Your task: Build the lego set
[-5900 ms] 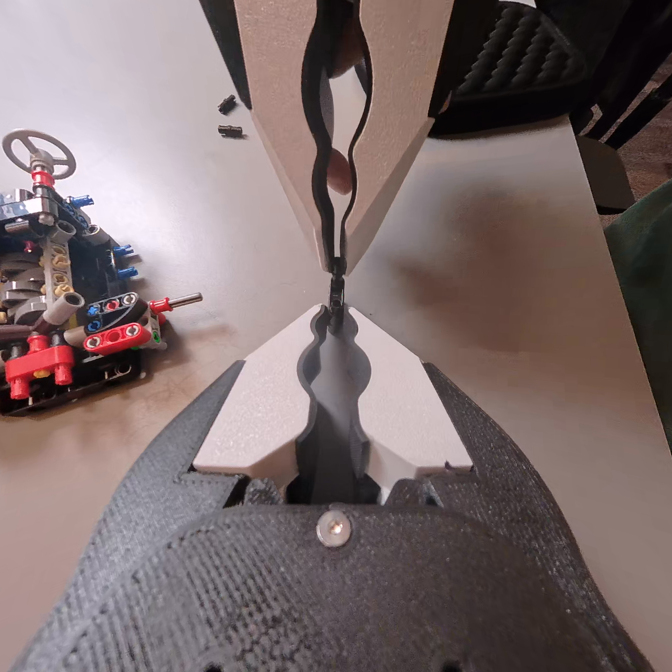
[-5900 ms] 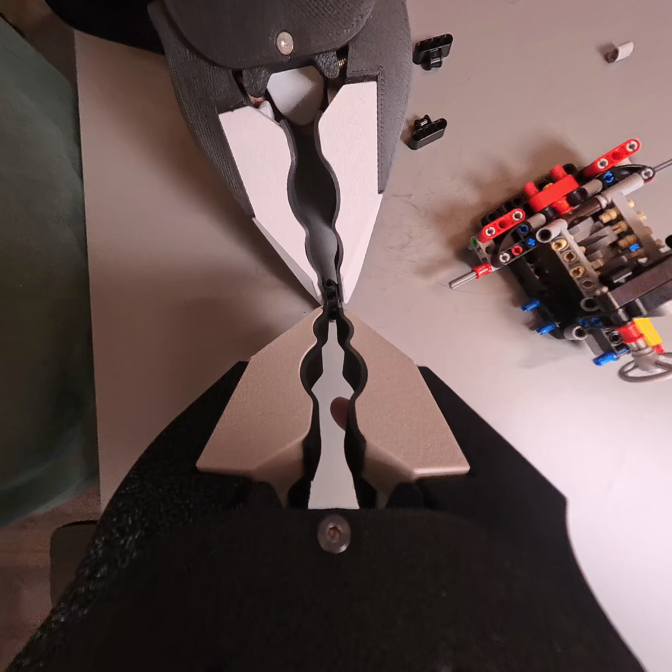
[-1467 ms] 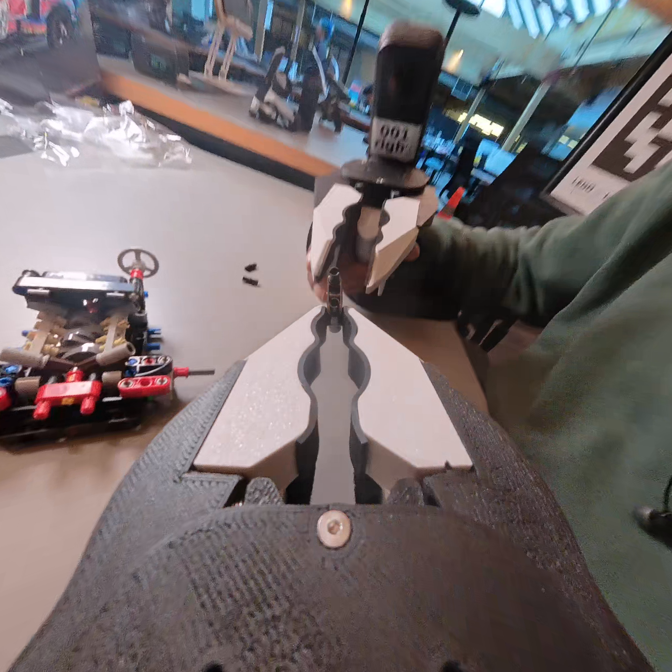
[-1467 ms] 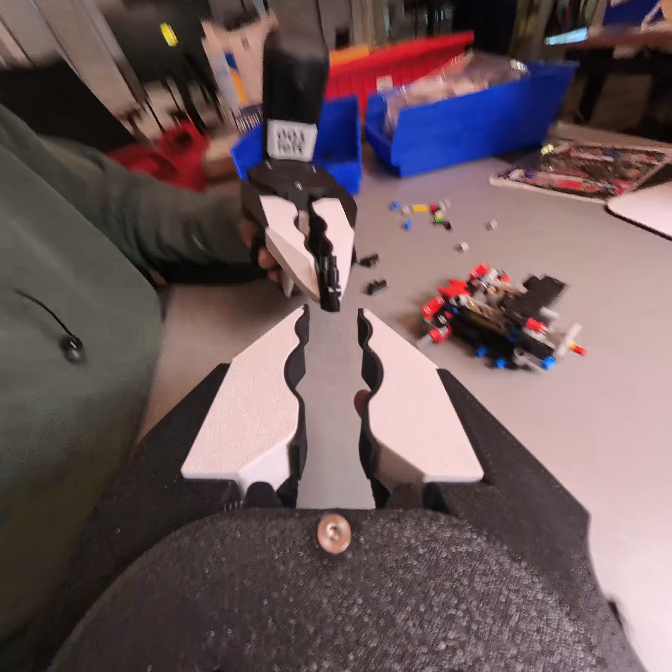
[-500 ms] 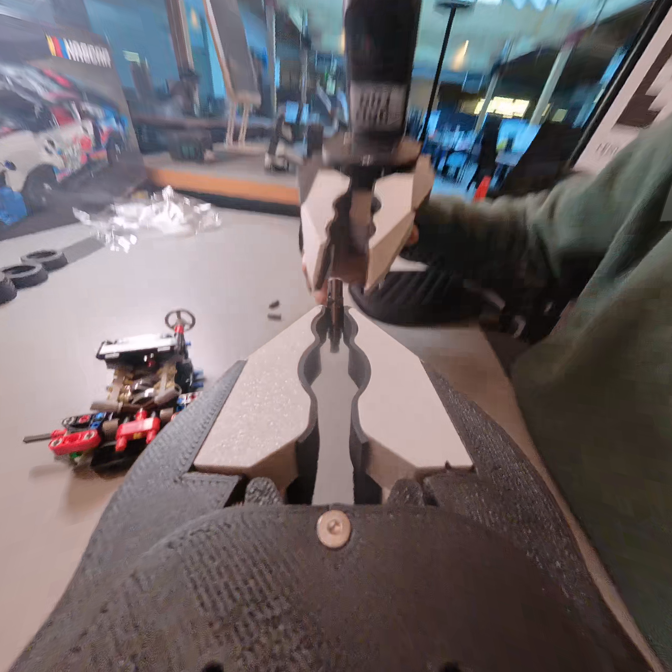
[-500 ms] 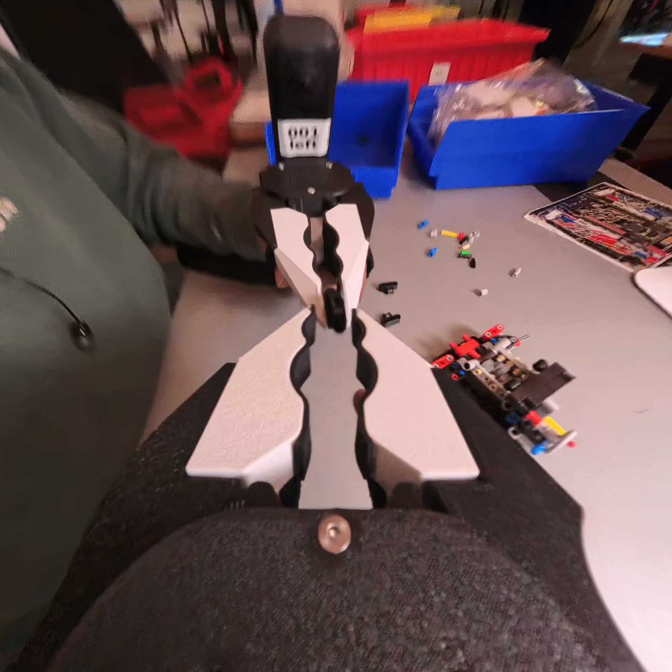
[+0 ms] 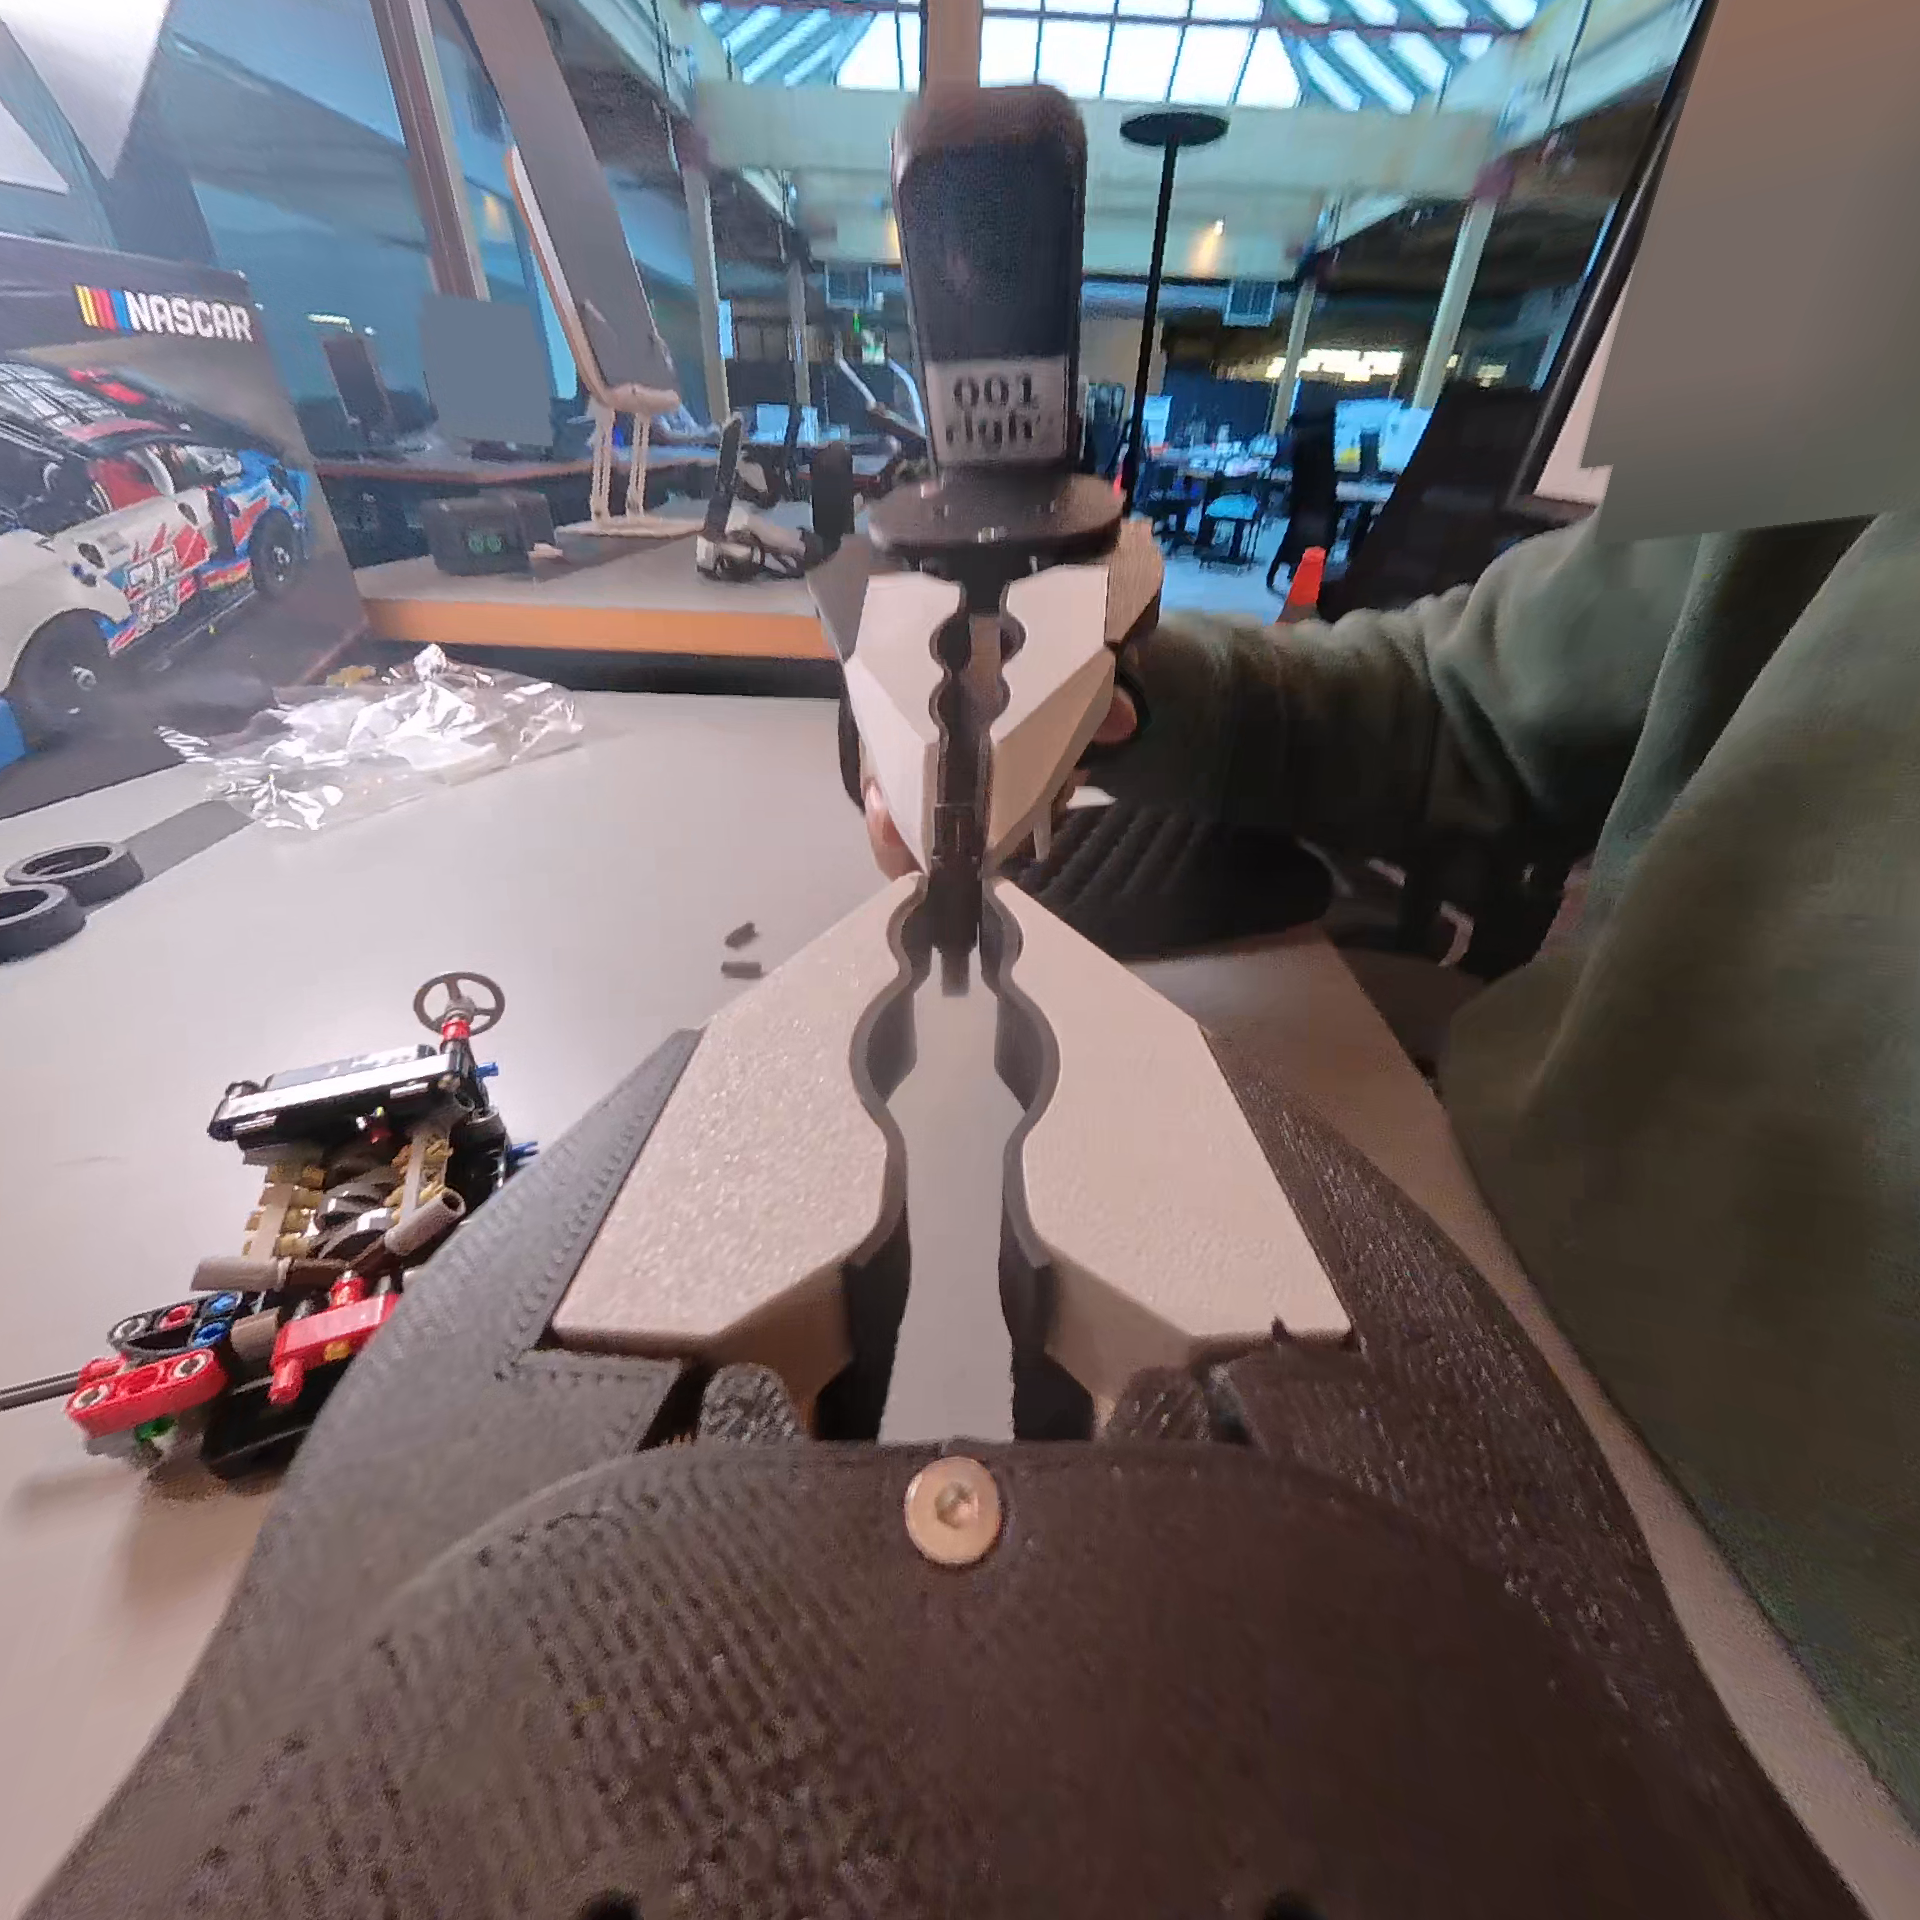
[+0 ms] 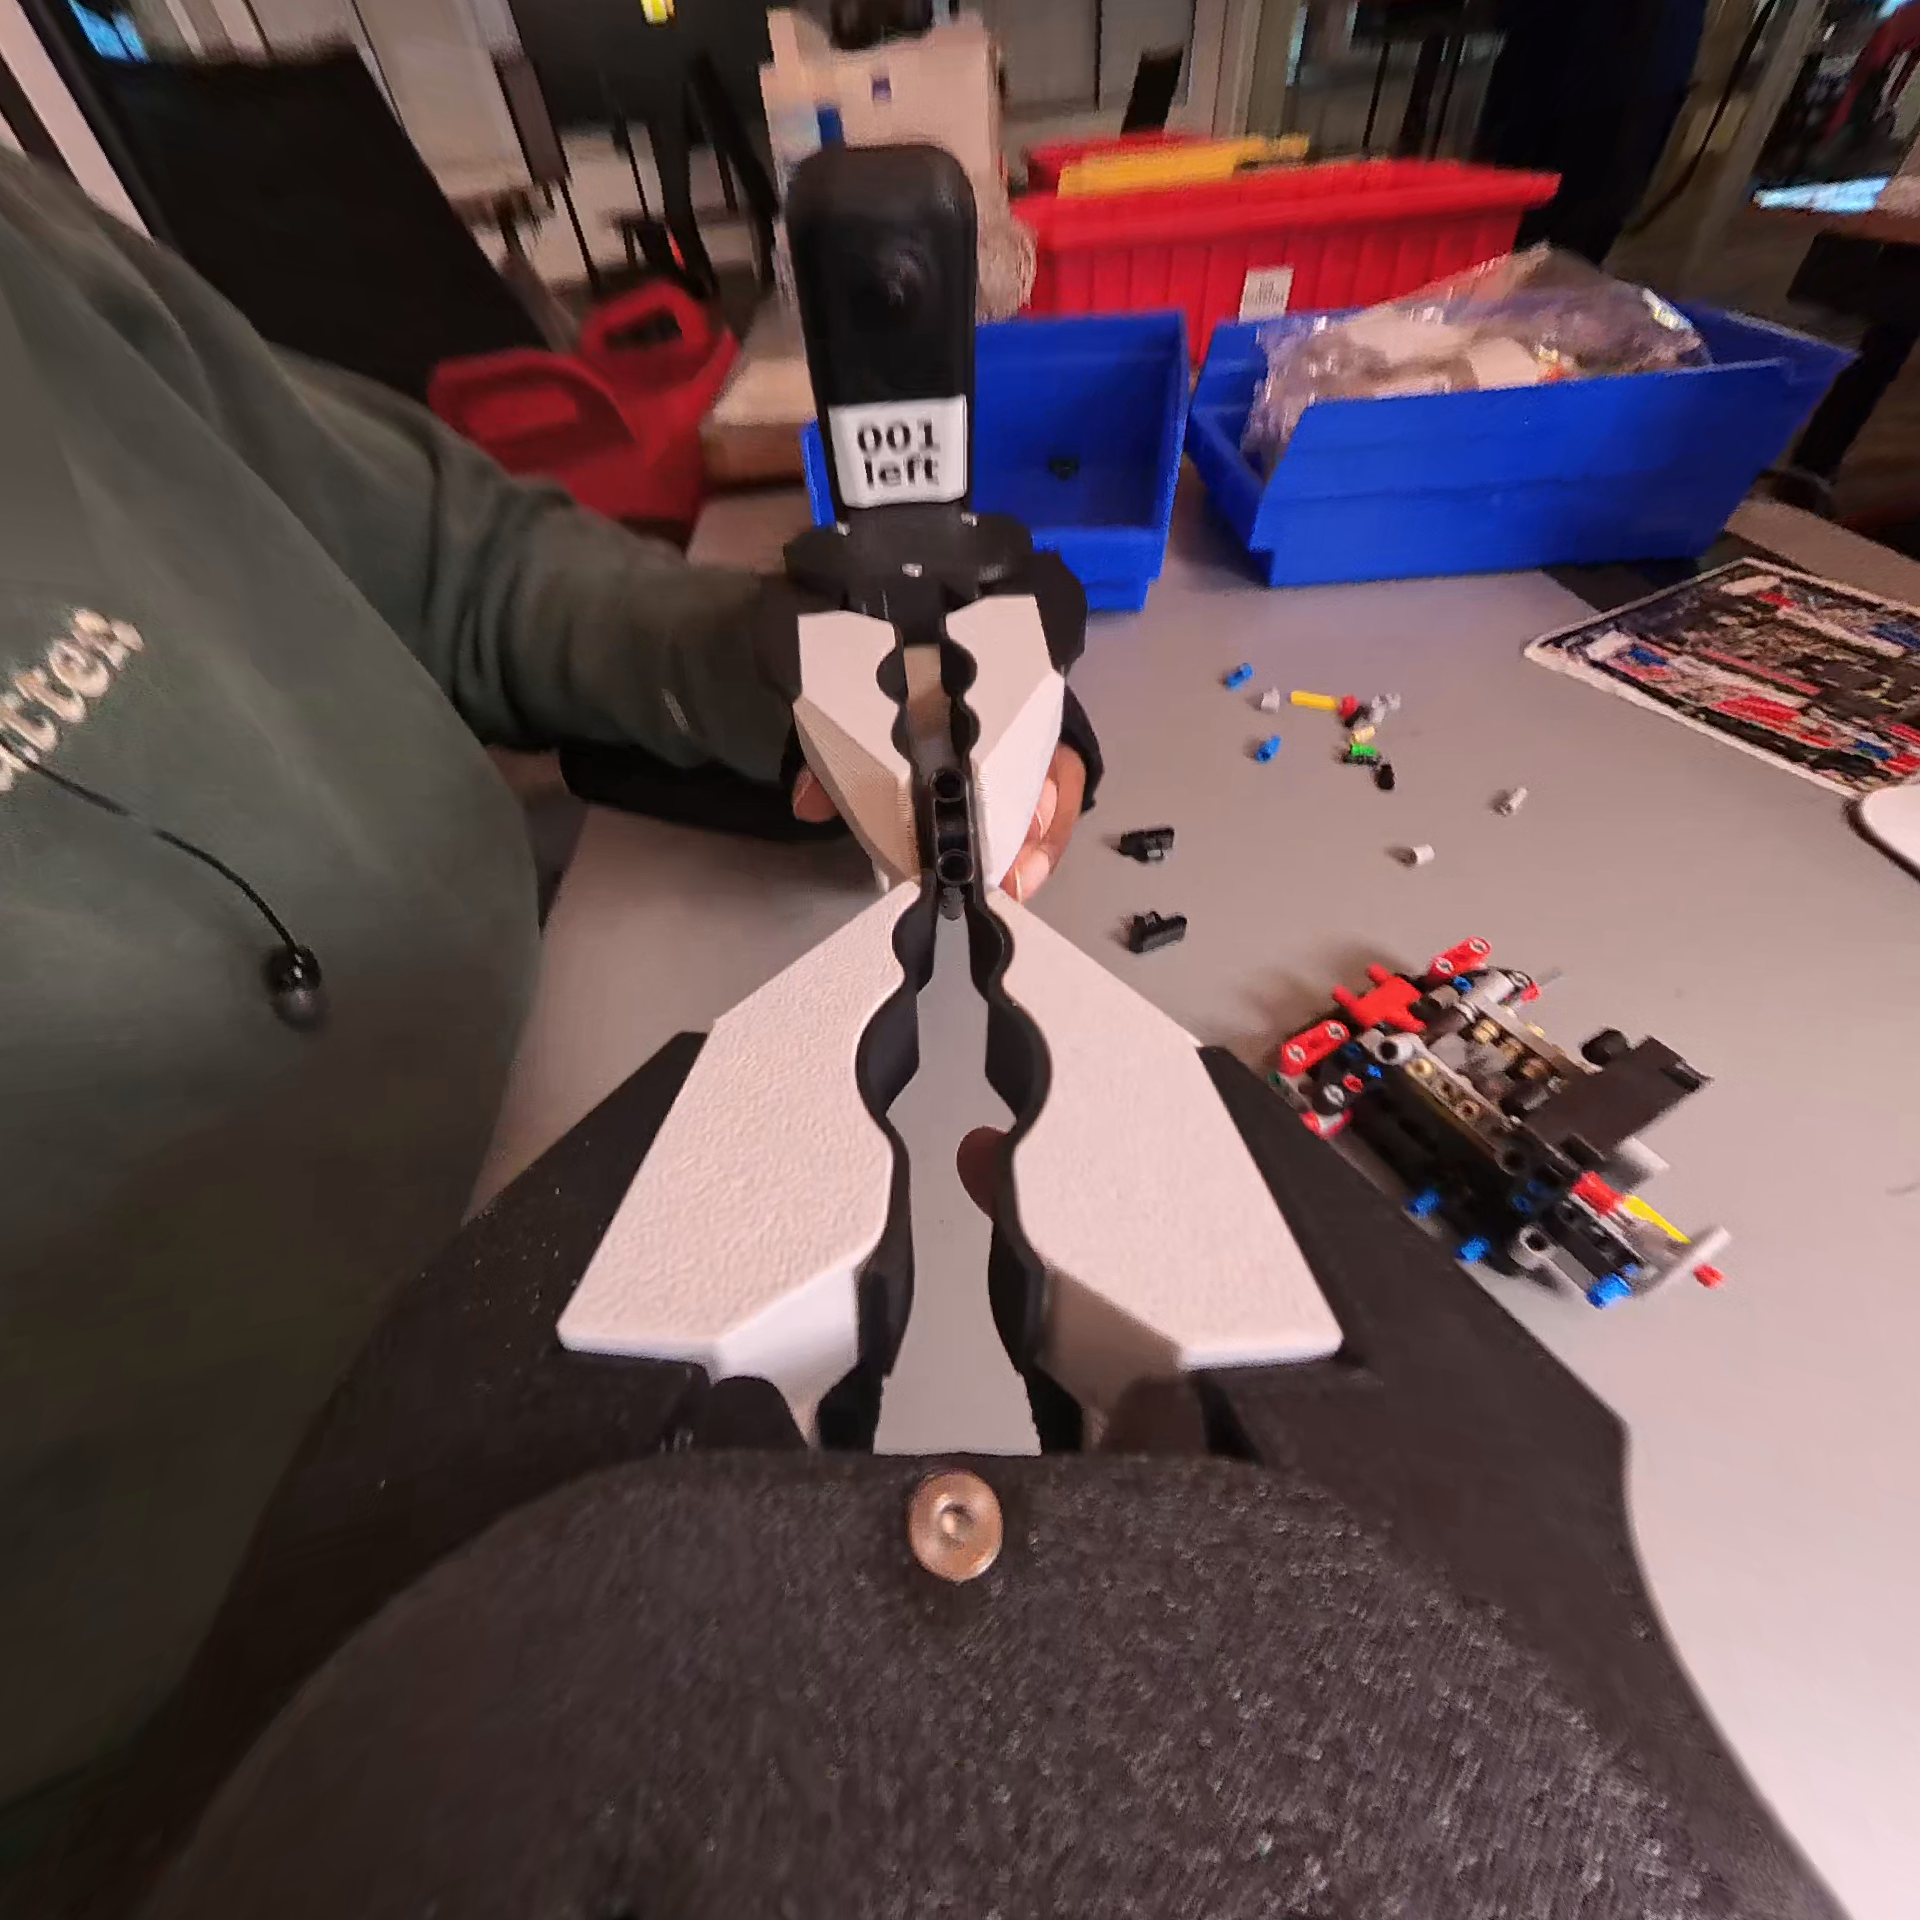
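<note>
Right gripper [image 8: 951,914] jaws closed in since | both grippers pinch black beam [image 8: 951,826] tip-to-tip

Daylight pours through the skylight [image 7: 1039,52] far beyond the fingertips; background past them smears with motion blur, edges bow outward, and soft shadows sit under the lego model [image 8: 1496,1122].
</note>
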The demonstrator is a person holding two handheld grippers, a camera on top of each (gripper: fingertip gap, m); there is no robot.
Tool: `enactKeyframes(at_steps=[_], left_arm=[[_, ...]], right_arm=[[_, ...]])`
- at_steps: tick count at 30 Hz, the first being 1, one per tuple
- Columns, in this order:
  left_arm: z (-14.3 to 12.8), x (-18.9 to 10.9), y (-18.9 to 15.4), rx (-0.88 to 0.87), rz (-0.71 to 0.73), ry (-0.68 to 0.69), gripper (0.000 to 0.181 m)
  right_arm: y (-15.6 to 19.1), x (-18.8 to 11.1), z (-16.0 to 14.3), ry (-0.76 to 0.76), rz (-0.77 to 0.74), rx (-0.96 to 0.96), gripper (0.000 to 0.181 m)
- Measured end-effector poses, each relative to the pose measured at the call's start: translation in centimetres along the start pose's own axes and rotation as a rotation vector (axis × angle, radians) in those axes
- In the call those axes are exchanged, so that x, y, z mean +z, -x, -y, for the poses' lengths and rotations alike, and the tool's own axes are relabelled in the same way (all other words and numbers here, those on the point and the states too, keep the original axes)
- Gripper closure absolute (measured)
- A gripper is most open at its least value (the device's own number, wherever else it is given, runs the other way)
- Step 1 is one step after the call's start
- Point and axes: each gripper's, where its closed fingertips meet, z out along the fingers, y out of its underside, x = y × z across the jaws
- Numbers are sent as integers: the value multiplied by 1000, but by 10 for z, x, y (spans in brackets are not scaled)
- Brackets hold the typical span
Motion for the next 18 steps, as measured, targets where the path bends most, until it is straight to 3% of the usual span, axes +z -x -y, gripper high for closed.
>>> enactKeyframes(at_steps=[6,11,14,18], left_arm=[[-23,2,-4,72,-2,146,170],[-63,7,-5,107,-1,371,175],[-87,9,-3,128,20,511,175],[-103,11,-1,58,25,583,175]], right_arm=[[4,-8,-25,254,-11,-48,177],[3,-2,-65,416,-27,-60,178],[0,2,-85,469,-42,-63,177],[-4,0,-100,480,-59,-33,177]])
